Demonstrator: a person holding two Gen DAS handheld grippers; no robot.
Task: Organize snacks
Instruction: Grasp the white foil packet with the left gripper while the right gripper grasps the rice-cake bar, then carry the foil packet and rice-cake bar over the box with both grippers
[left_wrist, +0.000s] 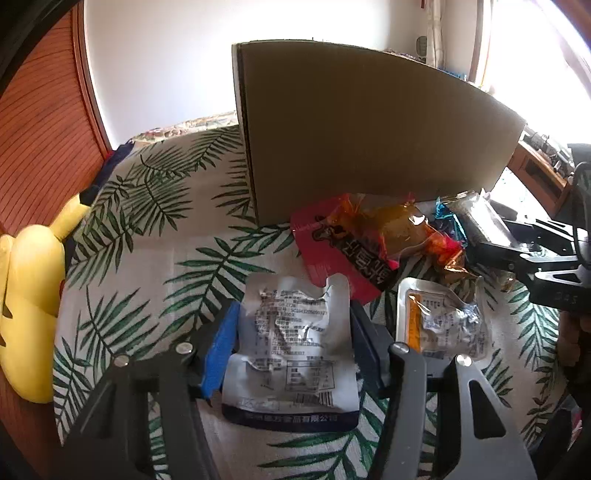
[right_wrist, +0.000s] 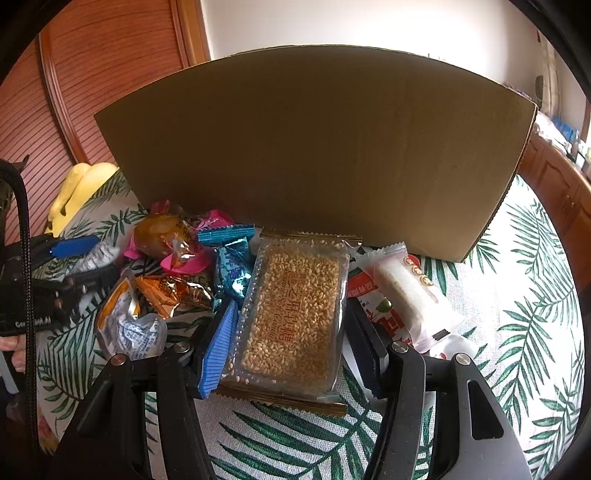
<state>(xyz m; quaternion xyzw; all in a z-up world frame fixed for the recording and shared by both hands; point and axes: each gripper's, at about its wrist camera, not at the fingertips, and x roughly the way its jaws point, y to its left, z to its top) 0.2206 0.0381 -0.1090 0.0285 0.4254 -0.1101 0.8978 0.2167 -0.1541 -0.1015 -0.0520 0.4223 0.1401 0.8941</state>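
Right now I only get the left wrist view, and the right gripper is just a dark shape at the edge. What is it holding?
Observer: The right gripper is shut on a clear sesame candy pack, which lies lengthwise between its fingers.
Operator: Okay, and what's on the far side of that pack, away from my gripper?
Observer: A white wrapped snack lies on top of a red packet, just in front of the cardboard box.
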